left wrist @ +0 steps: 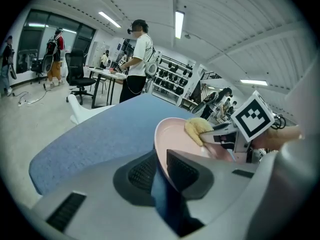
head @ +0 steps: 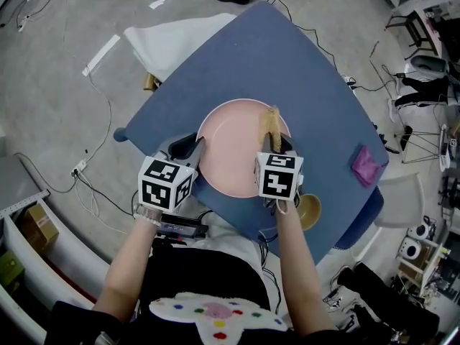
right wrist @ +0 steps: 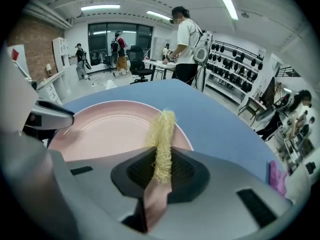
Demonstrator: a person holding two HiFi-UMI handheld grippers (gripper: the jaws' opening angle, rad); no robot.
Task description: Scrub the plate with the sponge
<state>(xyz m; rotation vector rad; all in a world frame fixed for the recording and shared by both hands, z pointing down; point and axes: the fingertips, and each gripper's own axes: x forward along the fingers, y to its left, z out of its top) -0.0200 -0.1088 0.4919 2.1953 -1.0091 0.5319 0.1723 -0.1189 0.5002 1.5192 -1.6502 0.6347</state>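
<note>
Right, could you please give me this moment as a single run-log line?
left gripper: shut on plate rim | right gripper: shut on sponge | sponge: over plate's right side

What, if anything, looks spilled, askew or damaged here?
Nothing stands out. The left tool grips the rim of the pink plate, the right tool holds the yellow sponge over it, and no spill shows on the blue table.

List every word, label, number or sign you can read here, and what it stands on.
Readable words or numbers: none.
Black-and-white square marker patterns on the cubes of the left tool and right tool: codes, not text.
Red mark on the white panel, right gripper view: too blurred to read.
Brown cardboard box: no print legible.
</note>
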